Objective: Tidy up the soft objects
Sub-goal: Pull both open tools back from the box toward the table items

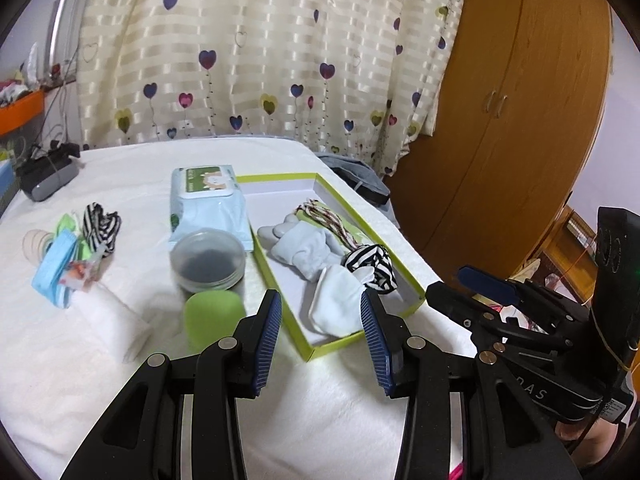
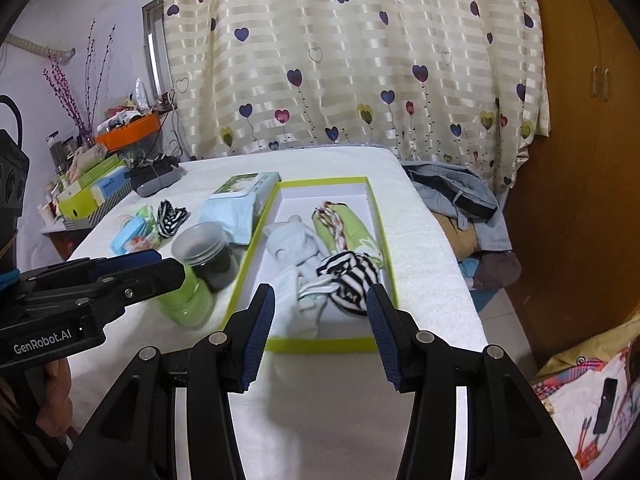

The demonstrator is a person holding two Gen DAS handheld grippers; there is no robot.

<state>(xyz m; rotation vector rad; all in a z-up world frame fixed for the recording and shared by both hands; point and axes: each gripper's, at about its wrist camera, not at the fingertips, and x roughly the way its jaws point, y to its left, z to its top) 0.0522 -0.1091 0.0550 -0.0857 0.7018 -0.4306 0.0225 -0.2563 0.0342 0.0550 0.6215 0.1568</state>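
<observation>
1. The left gripper (image 1: 322,314) hovers over a white-covered table (image 1: 320,392), jaws apart, nothing between the blue pads.
2. The right gripper (image 2: 320,306) hangs beside it, jaws likewise parted and empty.
3. Just beyond both sets of jaws lies a green-rimmed box (image 2: 390,264) holding white mittens (image 1: 340,304), a striped black-and-white cloth (image 2: 352,280) and pale blue clothing (image 1: 304,248).
4. Left of the jaws stand a green cup (image 1: 212,316) and a lidded jar (image 1: 208,258).
5. Farther left, another striped cloth (image 1: 100,226) lies outside the box.

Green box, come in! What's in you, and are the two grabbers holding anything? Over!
Left gripper open, empty. Right gripper open, empty. Green box holds pale mittens, striped sock. Second striped sock still outside; clear jar beside box.
</observation>
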